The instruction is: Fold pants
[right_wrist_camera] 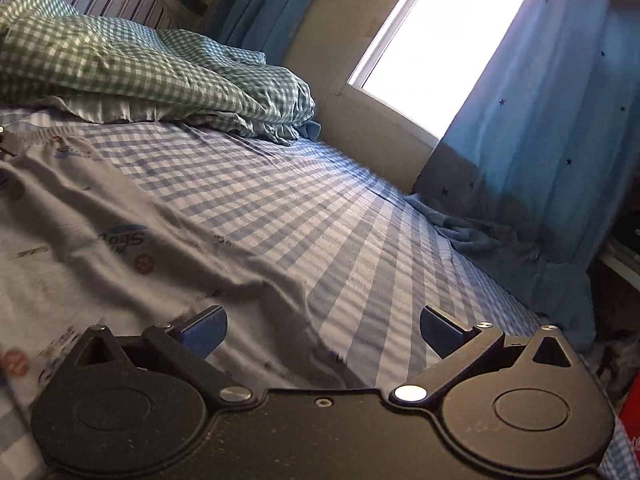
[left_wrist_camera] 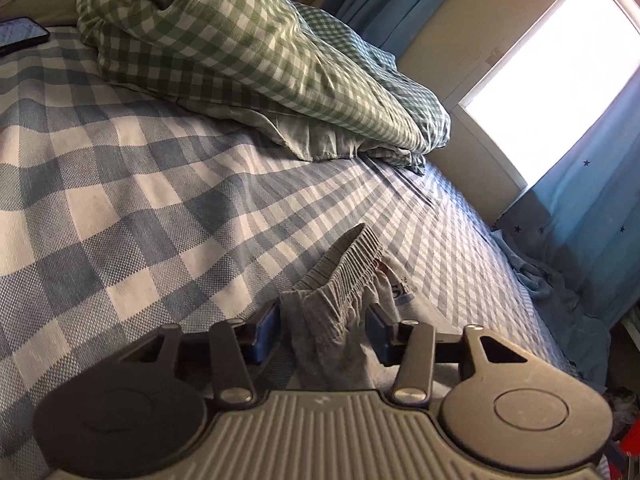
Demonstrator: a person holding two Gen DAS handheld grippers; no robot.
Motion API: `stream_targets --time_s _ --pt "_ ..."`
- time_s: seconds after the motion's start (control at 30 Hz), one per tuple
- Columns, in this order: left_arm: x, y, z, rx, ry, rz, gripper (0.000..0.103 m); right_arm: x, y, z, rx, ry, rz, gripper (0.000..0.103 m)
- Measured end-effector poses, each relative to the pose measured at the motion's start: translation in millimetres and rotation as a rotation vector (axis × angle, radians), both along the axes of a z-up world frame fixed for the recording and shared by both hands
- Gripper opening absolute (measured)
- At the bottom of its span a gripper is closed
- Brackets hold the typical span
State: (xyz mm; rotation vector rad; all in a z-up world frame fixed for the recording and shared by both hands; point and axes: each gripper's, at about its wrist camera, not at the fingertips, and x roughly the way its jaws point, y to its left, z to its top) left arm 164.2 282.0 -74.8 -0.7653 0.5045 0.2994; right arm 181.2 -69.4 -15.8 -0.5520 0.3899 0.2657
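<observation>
The grey printed pants (right_wrist_camera: 100, 232) lie spread on the blue checked bed sheet (right_wrist_camera: 320, 208), filling the left of the right wrist view. My right gripper (right_wrist_camera: 322, 332) is open, low over the pants' near edge, with cloth under the left finger. In the left wrist view the pants' elastic waistband (left_wrist_camera: 344, 276) bunches up between the blue pads. My left gripper (left_wrist_camera: 324, 332) stands partly open around this cloth; the pads do not visibly pinch it.
A green checked duvet (left_wrist_camera: 248, 60) is heaped at the head of the bed. A phone (left_wrist_camera: 20, 34) lies at the far left. A bright window (right_wrist_camera: 448, 40) and blue star curtains (right_wrist_camera: 540, 128) stand beyond the bed's right edge.
</observation>
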Motion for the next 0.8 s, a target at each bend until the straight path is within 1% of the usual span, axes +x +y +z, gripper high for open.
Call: stream_targets --time_s 0.07,0.1,0.13,0.17,0.27,0.33,0.37,0.47,0.53,0.6,0.7,0.8 --pt "4.4 -0.2 0.9 0.003 0.030 0.020 0.030 -16.8 -4.1 -12.7 -0.024 0.028 0.004 0.102" --pt "5.6 -0.6 2.0 -0.004 0.029 0.025 0.024 -21.5 -3.6 -21.4 -0.052 0.047 0.012 0.102" --pt "7.2 -1.8 4.1 -0.003 0.031 0.026 0.022 -24.2 -4.0 -27.3 -0.069 0.057 0.016 0.102" --pt "9.1 -4.3 8.0 0.020 0.037 0.025 0.020 -27.1 -5.9 -27.9 -0.058 0.048 0.013 0.102" --pt "14.6 -25.8 33.0 0.203 0.038 -0.011 0.017 -31.6 -14.5 -17.0 0.010 0.043 0.001 0.102" --pt "16.0 -46.5 56.1 0.315 0.002 -0.054 0.017 -34.4 -24.1 -7.9 0.044 0.027 -0.011 0.102" --pt "16.4 -57.2 67.1 0.358 -0.019 -0.078 0.017 -36.2 -29.6 -4.3 0.056 0.017 -0.016 0.102" --pt "17.9 -101.8 106.7 0.472 -0.092 -0.185 0.017 -43.8 -51.9 5.8 0.092 -0.006 -0.036 0.102" --pt "17.9 -133.4 127.8 0.516 -0.136 -0.268 0.017 -49.9 -72.9 11.1 0.117 -0.019 -0.063 0.102" --pt "17.4 -168.6 145.7 0.541 -0.177 -0.358 0.017 -56.6 -94.2 15.2 0.139 -0.035 -0.089 0.102" --pt "11.9 -222.6 162.1 0.561 -0.233 -0.489 0.017 -70.1 -131.6 18.5 0.162 -0.057 -0.136 0.102" --pt "5.4 -278.9 164.4 0.596 -0.258 -0.617 0.017 -85.5 -169.1 17.9 0.167 -0.073 -0.184 0.102"
